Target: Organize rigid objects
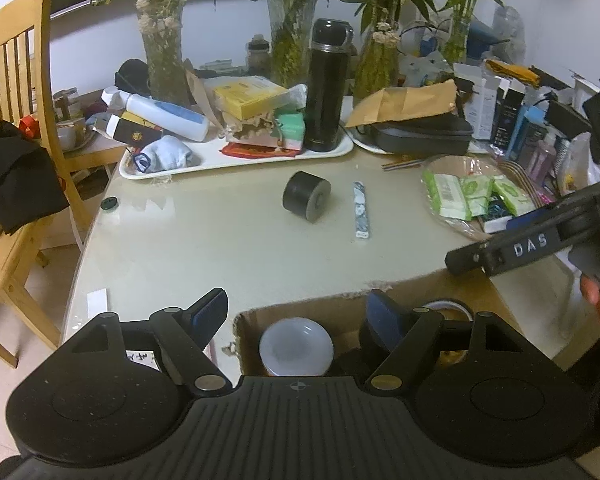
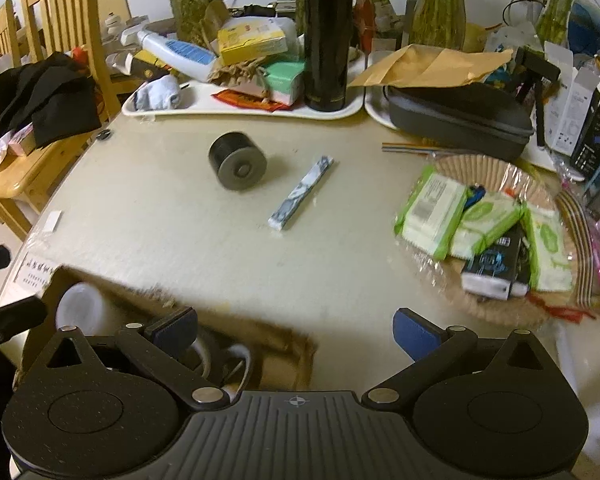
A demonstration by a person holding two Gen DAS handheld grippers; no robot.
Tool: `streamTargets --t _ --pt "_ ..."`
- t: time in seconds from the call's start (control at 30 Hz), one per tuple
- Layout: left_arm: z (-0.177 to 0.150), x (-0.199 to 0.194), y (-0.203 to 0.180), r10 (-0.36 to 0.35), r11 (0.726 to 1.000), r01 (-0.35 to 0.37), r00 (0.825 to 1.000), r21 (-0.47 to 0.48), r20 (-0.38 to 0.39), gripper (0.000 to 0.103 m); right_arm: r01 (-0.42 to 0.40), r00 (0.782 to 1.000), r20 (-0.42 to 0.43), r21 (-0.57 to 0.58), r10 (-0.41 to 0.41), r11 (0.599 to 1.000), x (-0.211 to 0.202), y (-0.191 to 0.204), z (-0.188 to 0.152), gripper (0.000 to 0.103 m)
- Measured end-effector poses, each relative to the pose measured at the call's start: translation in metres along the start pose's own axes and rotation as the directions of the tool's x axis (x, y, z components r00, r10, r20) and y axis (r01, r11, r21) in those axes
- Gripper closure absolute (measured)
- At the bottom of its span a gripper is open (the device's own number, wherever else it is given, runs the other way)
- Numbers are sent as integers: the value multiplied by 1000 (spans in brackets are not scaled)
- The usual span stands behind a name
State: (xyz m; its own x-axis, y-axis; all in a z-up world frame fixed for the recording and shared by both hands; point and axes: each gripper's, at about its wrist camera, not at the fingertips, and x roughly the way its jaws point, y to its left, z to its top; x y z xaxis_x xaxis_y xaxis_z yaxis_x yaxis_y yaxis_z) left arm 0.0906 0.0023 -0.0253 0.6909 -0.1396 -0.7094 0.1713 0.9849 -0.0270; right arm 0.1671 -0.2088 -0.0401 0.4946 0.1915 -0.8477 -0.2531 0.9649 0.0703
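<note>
Both grippers, left (image 1: pixel 296 316) and right (image 2: pixel 294 330), hover jaws wide, empty, over cardboard box (image 1: pixel 320 306).

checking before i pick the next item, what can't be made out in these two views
- Open cardboard box: its contents are half hidden by the left hand-held gripper in the left wrist view, beyond a white round lid.
- Same box in the right wrist view: blurred, partly behind the right hand-held gripper.
- Black cylindrical speaker: blurred.
- Narrow blue-white patterned stick: print too small to read.

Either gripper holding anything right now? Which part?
Nothing held. Left gripper and right gripper both have open, empty jaws above the cardboard box.
</note>
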Motion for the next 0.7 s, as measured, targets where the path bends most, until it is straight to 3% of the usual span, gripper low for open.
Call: streamTargets --t 0.7 --pt "27 26 -2 -33 999 31 999 44 33 27 -41 999 -12 25 41 999 37 -12 43 0"
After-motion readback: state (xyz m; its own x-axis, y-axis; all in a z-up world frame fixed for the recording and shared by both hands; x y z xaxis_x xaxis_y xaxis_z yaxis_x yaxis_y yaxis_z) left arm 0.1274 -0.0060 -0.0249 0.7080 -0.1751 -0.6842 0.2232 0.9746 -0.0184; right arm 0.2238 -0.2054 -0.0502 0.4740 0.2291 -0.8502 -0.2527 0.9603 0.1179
